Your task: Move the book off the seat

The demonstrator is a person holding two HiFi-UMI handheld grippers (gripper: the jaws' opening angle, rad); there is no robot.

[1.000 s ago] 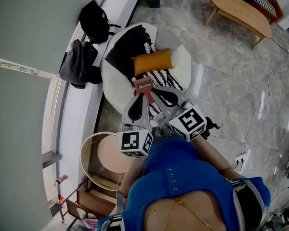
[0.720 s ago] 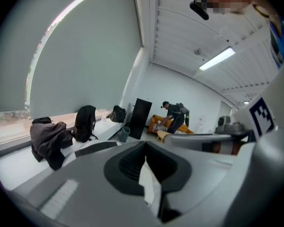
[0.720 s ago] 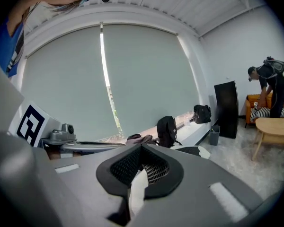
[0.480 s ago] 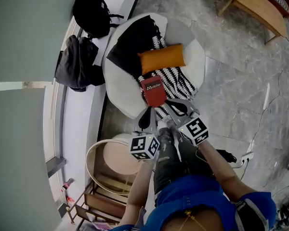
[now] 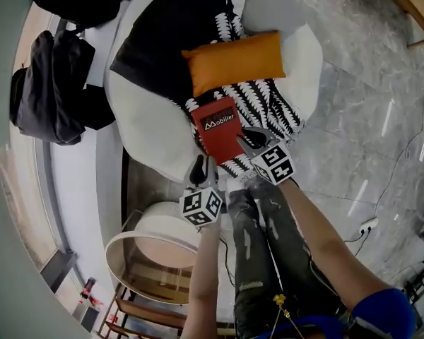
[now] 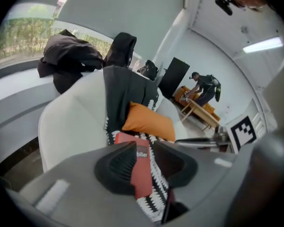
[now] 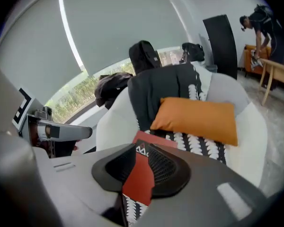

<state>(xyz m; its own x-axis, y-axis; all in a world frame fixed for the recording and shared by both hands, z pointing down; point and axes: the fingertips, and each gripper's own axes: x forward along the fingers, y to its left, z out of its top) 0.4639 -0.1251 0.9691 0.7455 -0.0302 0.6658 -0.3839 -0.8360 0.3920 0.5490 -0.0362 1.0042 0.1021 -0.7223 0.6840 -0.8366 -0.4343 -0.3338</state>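
**Two tongs poised at red book on white seat**

At far left, dark bags (image 5: 49, 83) slump on a pale window ledge (image 5: 78, 182). Beside them stands the round white seat (image 5: 145, 122), draped with a black-and-white patterned throw (image 5: 265, 101).

The left tongs (image 5: 201, 164) sit at the near left corner of the book (image 5: 218, 127). Their jaws have just been opening and stand spread, with the red cover showing in the gap and neither pad pressing on it.

The book lies flat on the throw at the front of the seat, just in front of an orange cushion (image 5: 233, 62).

The right tongs (image 5: 247, 140) point at the book's near right edge. Their jaws have also just been opening and are apart, framing the red cover without pinching it.

Grey marble floor (image 5: 367, 119) fills the right of the head view.
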